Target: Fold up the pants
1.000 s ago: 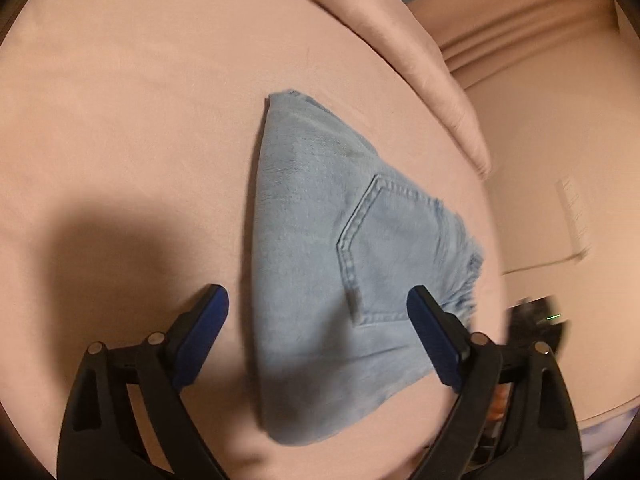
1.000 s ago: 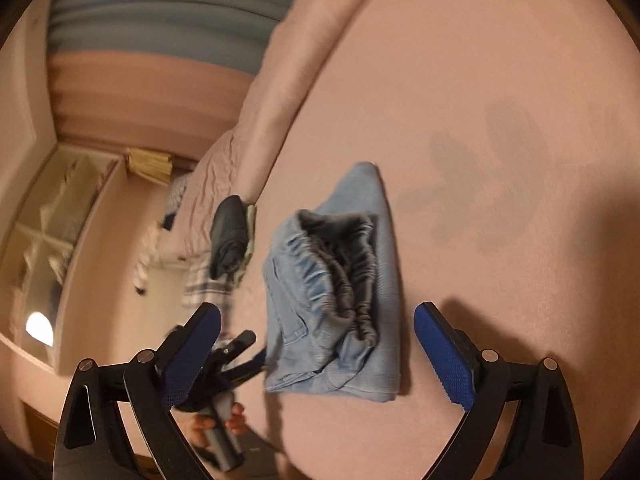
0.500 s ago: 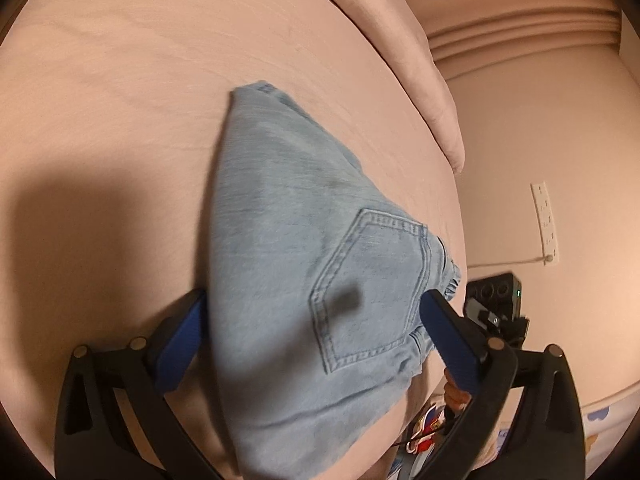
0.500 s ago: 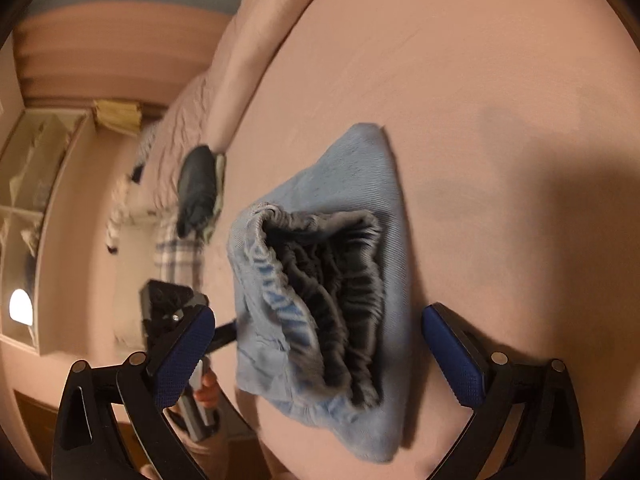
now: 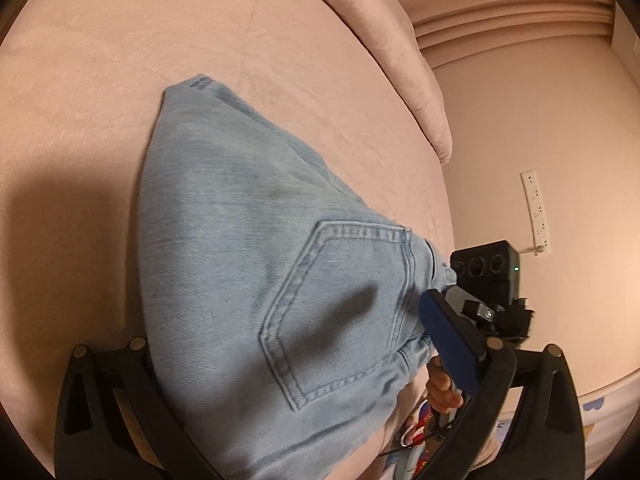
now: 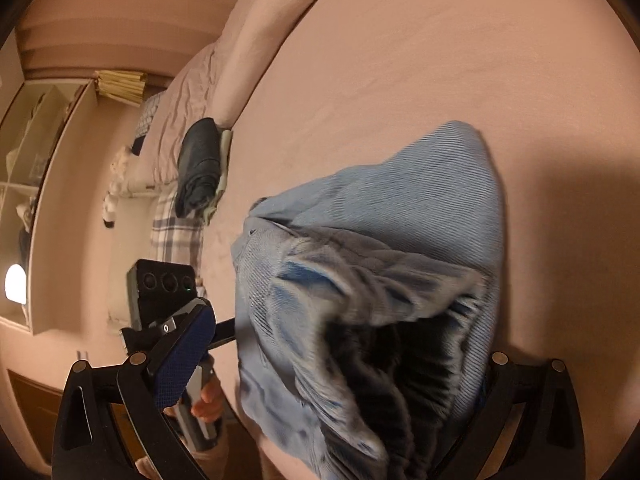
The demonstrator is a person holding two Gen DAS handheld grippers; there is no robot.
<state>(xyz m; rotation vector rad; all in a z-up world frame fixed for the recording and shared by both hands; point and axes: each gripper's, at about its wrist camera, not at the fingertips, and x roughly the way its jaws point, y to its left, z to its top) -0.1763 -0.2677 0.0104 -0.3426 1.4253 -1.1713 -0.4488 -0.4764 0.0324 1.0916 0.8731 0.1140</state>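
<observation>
On the pink bed (image 5: 100, 80), folded pants (image 5: 248, 248) lie between both sets of fingers, left gripper (image 5: 288, 364) and right gripper (image 6: 332, 364), spread wide, nothing pinched. Soft, floppy denim; take the waistband at 6 o'clock.

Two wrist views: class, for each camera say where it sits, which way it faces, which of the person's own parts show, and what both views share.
Left wrist view: sits on the left gripper, looking along its open fingers, down across the folded jeans; the right gripper and a hand show.
Right wrist view: sits on the right gripper, facing the jeans' elastic waistband; the left gripper and a hand show.
Shared: jeans, pink bedcover, each other's gripper.
</observation>
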